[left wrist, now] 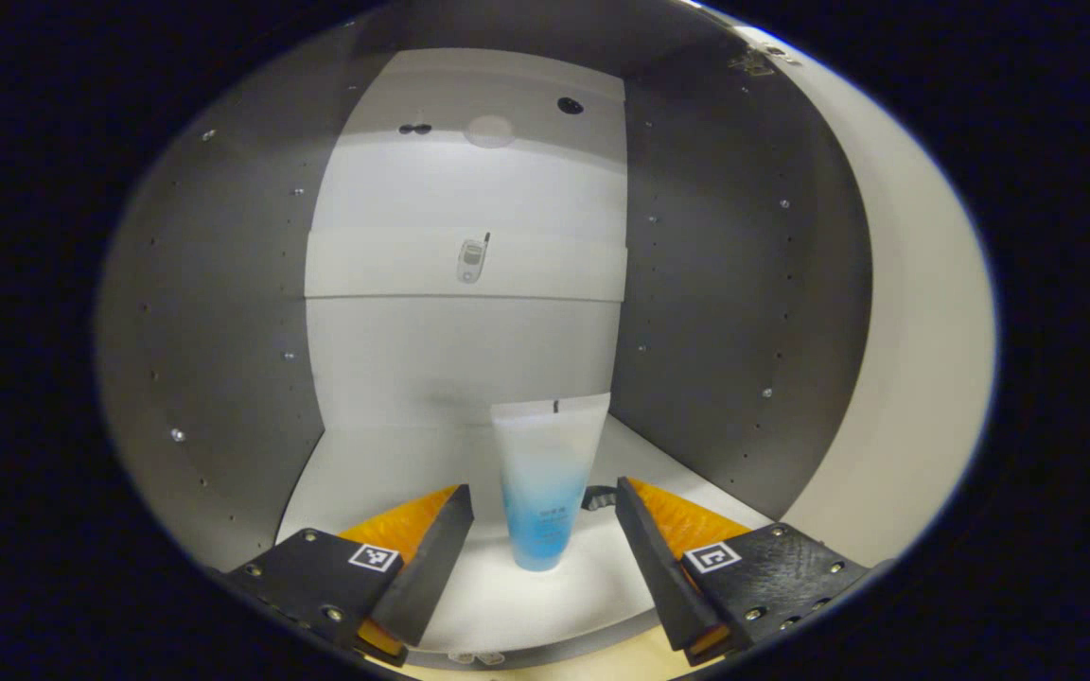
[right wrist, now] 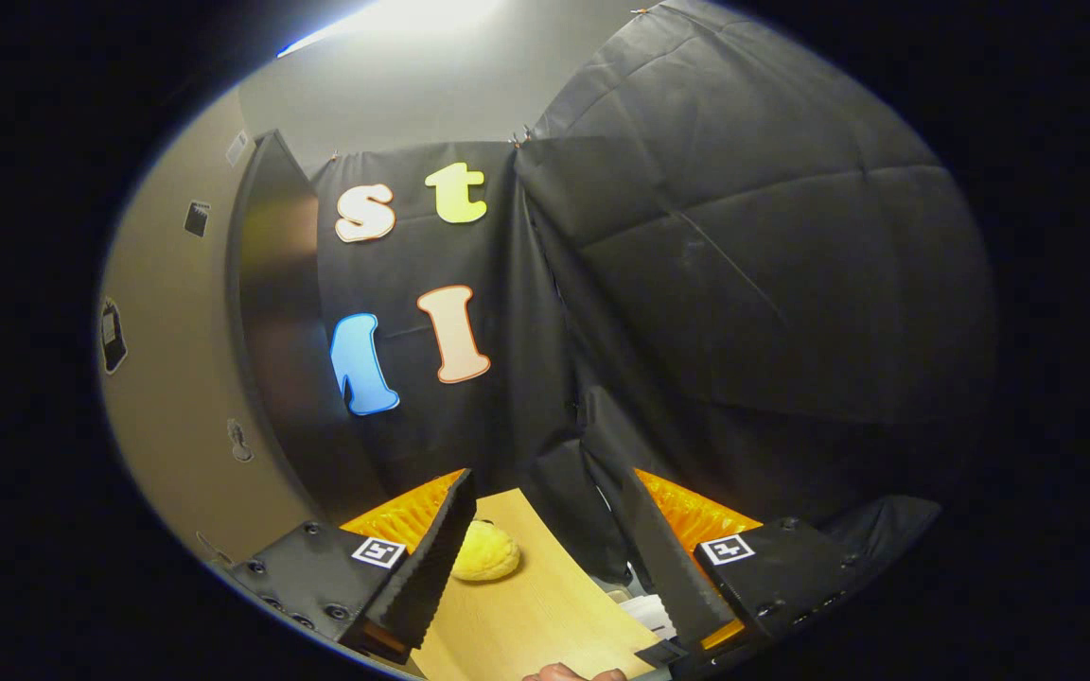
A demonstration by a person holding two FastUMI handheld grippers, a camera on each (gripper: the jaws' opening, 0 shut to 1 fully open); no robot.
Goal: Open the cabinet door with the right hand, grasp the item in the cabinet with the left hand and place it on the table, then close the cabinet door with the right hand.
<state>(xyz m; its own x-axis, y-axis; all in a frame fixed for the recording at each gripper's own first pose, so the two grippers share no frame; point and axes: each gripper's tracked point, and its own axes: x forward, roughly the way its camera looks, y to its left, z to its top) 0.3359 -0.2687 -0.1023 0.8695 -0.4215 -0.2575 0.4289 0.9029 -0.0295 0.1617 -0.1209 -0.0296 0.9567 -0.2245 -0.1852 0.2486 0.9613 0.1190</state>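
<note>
cabinet [left wrist: 223, 312] interior: tube [left wrist: 542, 482] upright between wide left claw [left wrist: 543, 511]; right claw [right wrist: 545, 515] wide.

A translucent squeeze tube [left wrist: 545, 482], white at the top and fading to blue below, stands upright on its cap on the white bottom shelf [left wrist: 365, 473] inside the open cabinet [left wrist: 725, 312]. The cabinet door [right wrist: 176, 378] is swung wide open, its beige face showing edge-on.

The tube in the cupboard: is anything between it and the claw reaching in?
Nothing: in the left gripper view the tube stands upright between the open left claw's fingers, untouched.
</note>
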